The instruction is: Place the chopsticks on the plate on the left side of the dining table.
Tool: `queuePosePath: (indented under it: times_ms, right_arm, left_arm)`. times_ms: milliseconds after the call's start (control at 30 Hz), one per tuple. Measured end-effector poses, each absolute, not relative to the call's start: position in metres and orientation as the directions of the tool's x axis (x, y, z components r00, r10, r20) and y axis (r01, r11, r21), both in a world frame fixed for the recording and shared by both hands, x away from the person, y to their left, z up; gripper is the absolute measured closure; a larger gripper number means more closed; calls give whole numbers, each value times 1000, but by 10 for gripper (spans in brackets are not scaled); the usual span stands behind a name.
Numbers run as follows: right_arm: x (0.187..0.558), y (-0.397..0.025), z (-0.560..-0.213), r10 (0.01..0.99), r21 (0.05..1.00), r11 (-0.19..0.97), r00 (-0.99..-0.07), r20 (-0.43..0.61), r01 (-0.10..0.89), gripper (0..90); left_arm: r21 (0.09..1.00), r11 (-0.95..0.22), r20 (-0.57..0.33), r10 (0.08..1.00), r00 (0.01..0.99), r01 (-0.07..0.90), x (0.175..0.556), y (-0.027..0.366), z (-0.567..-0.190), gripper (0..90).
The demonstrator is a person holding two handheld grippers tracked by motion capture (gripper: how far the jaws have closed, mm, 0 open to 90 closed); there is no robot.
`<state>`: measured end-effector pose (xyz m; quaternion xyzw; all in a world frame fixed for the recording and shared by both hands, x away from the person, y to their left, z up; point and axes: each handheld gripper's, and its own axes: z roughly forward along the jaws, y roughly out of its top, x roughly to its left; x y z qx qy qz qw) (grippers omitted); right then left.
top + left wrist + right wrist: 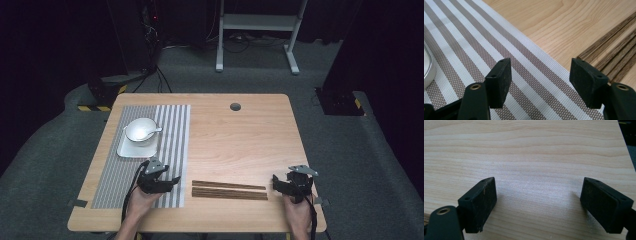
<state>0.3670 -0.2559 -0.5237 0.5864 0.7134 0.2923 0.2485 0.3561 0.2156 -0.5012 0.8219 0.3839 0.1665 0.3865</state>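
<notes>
Wooden table (235,135), items as laid:

- Chopsticks (229,190): dark wood, lying flat side by side near the near edge, between the two grippers, untouched.
- Left gripper (172,181): jaws spread apart, empty, over the near right edge of the striped placemat (172,130), just left of the chopsticks.
- Right gripper (274,182): jaws spread apart, empty, over bare wood just right of the chopsticks.
- White bowl (140,130) with spoon (151,132), on a square plate (136,150), far left on the placemat.
</notes>
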Motion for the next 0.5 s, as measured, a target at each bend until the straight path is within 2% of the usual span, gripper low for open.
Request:
queuePosePath:
  times_ms: [500]
  right_arm:
    - [367,-256,-524,982,708,142,-191,-11,692,133]
  left_arm:
    - [769,-429,-19,726,687,474,363,208,-490,350]
